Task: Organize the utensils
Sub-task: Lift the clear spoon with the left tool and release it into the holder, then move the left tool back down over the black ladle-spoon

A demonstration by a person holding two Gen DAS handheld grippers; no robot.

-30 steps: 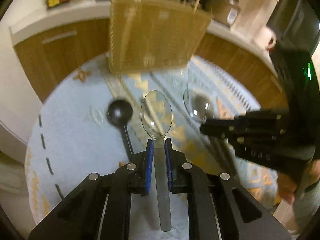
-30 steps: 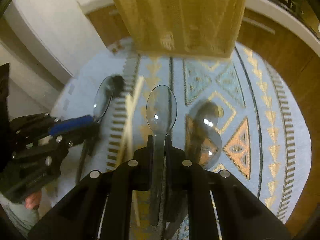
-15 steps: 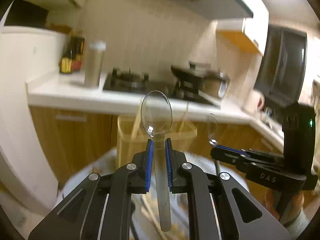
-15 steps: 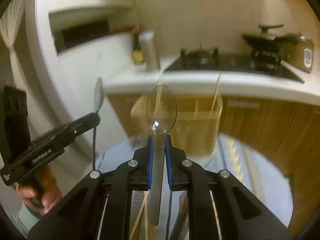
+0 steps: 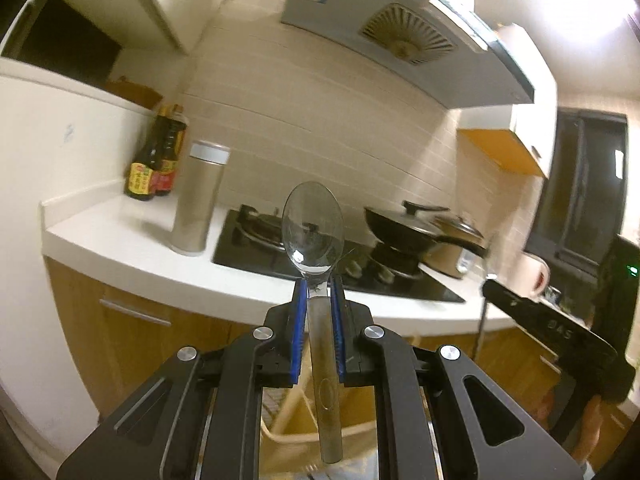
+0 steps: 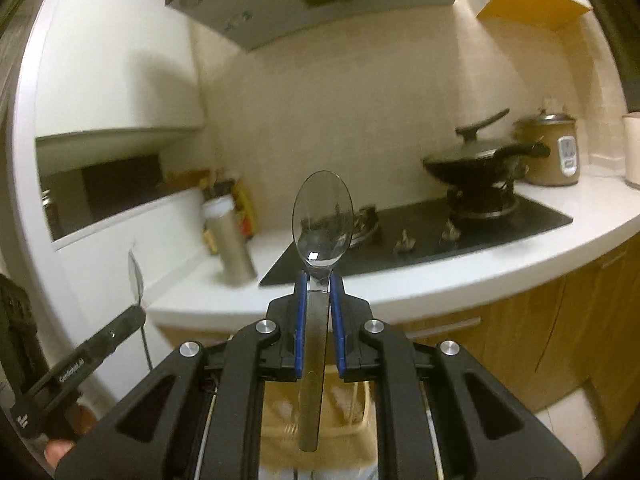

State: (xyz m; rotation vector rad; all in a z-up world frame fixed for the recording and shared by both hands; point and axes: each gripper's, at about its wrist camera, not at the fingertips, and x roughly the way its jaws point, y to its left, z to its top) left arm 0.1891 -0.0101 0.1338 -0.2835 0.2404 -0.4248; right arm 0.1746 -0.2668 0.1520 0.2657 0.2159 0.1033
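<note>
Each hand-held gripper clamps a steel spoon by its handle, bowl up at 12 o'clock: left hand-held gripper with its spoon, right hand-held gripper with its spoon. The woven basket sits low at 6 o'clock. Best tip handles down over it, one at a time, before loosening.

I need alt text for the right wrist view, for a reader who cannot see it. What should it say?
The right gripper is shut on a metal spoon, bowl pointing up, before a kitchen counter with a black stovetop and a lidded wok. At lower left, the left gripper holds a second spoon.
</note>
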